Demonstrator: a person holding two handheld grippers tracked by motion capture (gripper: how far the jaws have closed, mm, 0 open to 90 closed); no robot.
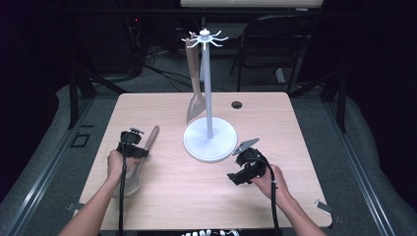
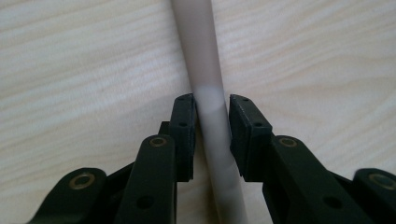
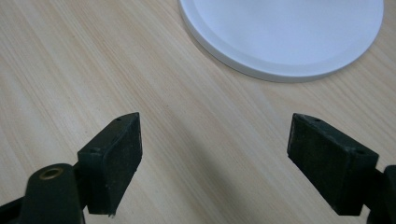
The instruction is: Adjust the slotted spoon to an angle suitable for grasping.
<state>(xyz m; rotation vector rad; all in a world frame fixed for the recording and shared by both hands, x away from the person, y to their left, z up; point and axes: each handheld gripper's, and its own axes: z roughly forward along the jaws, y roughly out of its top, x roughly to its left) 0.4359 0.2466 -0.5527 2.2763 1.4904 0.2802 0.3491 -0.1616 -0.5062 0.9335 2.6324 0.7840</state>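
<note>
Dark room around a pale wood counter (image 1: 162,196); at frame centre stands a white rack (image 1: 209,137) with a spatula (image 1: 195,93) hanging from its top hooks. Lower left in the high view, a skimmer (image 1: 139,162) lies flat, handle pointing up-frame. The left tool (image 1: 132,143) has its pads against the handle (image 2: 208,60), holding it at mid-length. The right tool (image 1: 247,164) stands wide, with nothing between its pads, near the rack's base (image 3: 285,37). The skimmer looks light and stiff; its smooth, rounded handle may twist in the grip, and the head will likely droop, so a hold nearer the head would steady it.
</note>
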